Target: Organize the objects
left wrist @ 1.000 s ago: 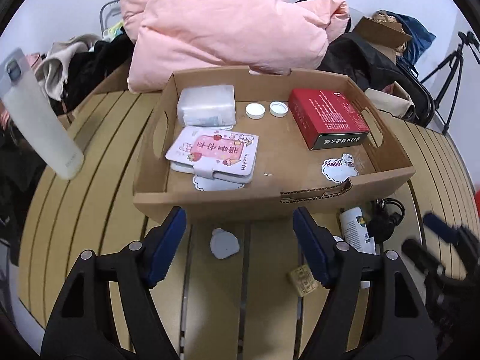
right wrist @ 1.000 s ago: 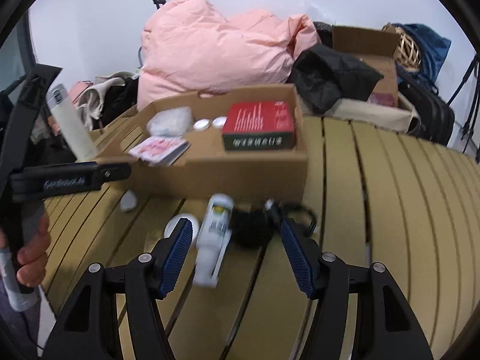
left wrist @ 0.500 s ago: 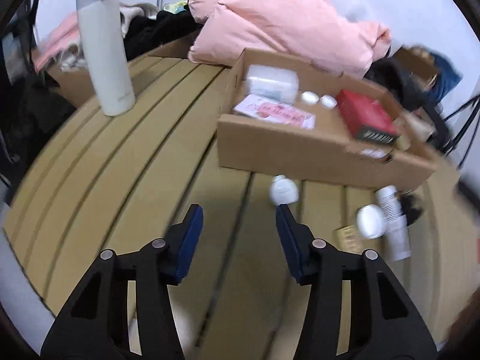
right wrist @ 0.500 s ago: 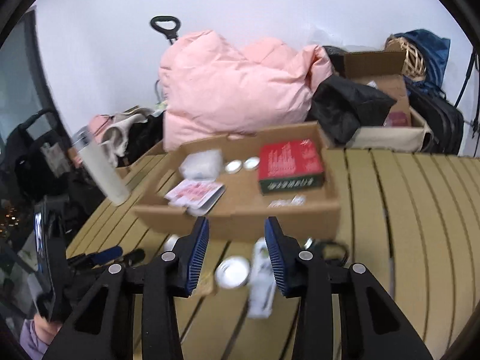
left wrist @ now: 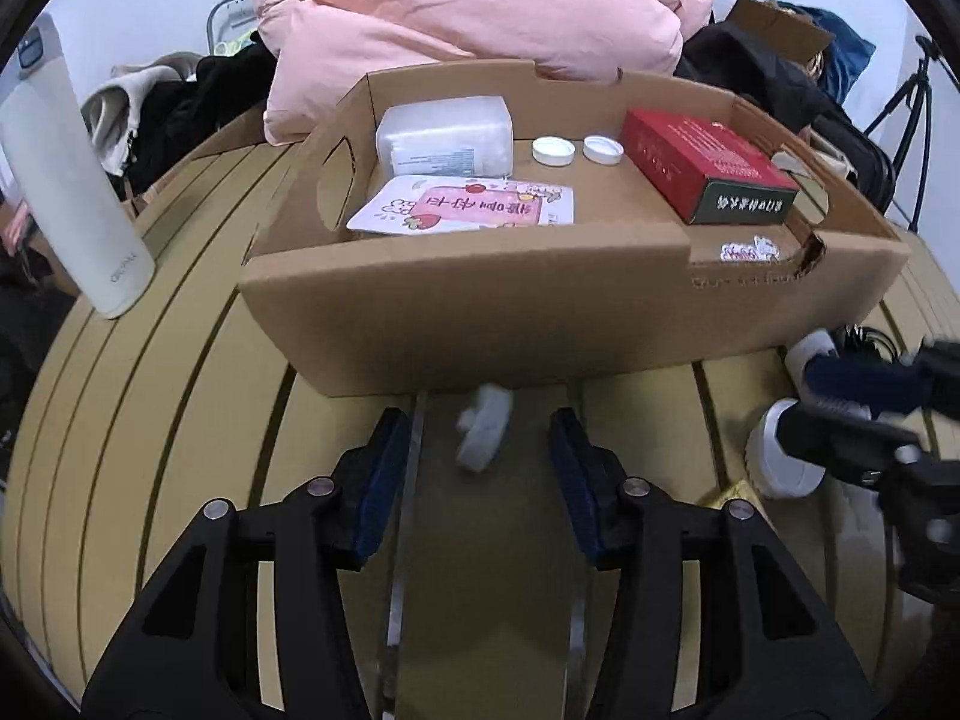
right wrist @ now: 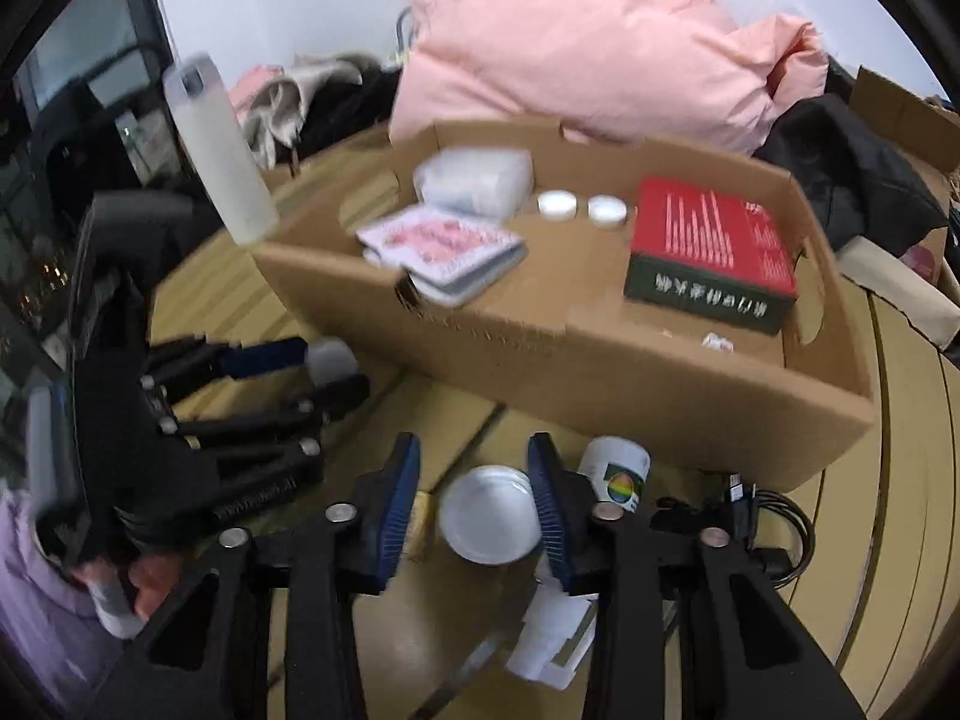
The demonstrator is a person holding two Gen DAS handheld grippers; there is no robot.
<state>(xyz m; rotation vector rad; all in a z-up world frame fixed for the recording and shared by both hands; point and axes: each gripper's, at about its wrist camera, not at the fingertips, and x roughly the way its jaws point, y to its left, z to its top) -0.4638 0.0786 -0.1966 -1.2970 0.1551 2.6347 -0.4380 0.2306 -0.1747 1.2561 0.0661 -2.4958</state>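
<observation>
While loose items lie before the cardboard box (left wrist: 468,324), a small white piece (left wrist: 483,429) (blurred, perhaps a cap) is framed by the left gripper (left wrist: 480,450), jaws spread, and a white lid (right wrist: 489,513) is bracketed untouched by the right gripper (right wrist: 474,498), jaws closing.

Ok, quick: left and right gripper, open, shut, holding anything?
Left gripper: open, small white object between the pads, not gripped.
Right gripper: jaws closing around the round white lid, not yet clamped.

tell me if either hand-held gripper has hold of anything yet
Nothing is held. The left hand-held gripper straddles a small white piece; the right hand-held gripper, closing, brackets a round white lid.
</observation>
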